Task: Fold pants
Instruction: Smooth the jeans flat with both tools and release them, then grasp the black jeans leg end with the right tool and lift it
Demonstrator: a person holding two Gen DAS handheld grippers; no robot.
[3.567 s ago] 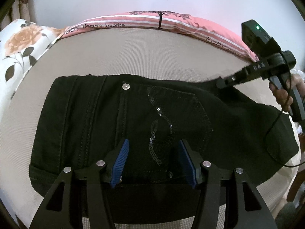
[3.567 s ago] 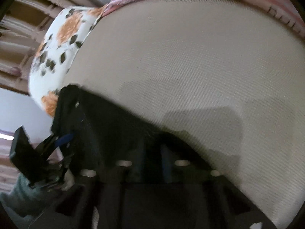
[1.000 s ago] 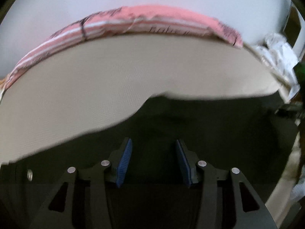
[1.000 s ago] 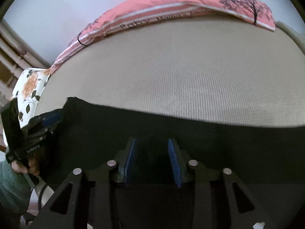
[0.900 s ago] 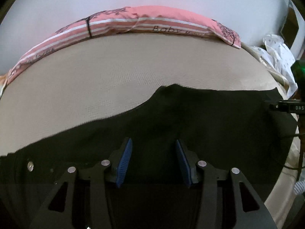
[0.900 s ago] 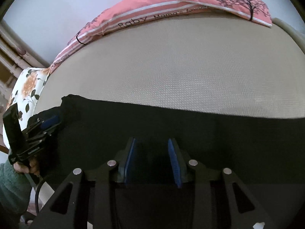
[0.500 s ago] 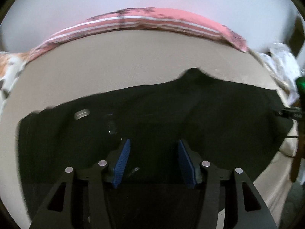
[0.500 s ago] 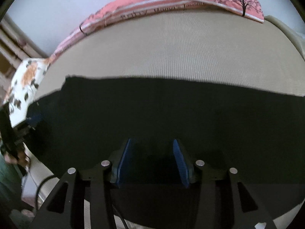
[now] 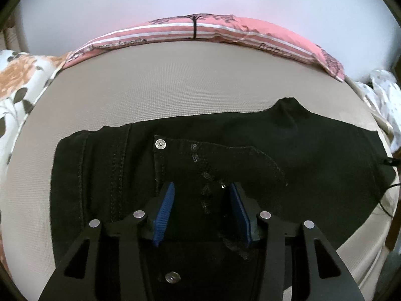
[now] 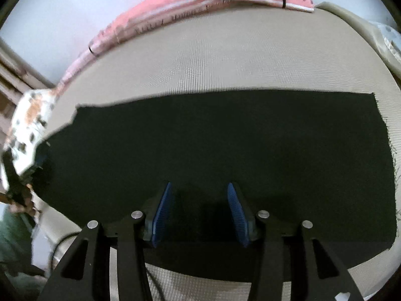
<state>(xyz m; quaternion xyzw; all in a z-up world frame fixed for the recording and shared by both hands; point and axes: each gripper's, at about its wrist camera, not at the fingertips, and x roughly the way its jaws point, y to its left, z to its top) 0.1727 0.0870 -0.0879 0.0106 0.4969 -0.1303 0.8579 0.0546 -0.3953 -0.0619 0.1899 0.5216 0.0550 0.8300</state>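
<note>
The black pants (image 9: 225,175) are spread flat across the bed (image 9: 175,82). The left gripper (image 9: 204,213) and right gripper (image 10: 198,213) are held released above the cloth, nothing grasped. A fold seems pending; the hem at three o'clock needs pinching next.

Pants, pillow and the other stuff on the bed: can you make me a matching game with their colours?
Things:
1. pants
2. pillow
3. snap button
4. pads

Colours:
A. blue
B. black
C. pink with white stripes
D. silver

Pairs: 1-B, 2-C, 3-D, 4-A
</note>
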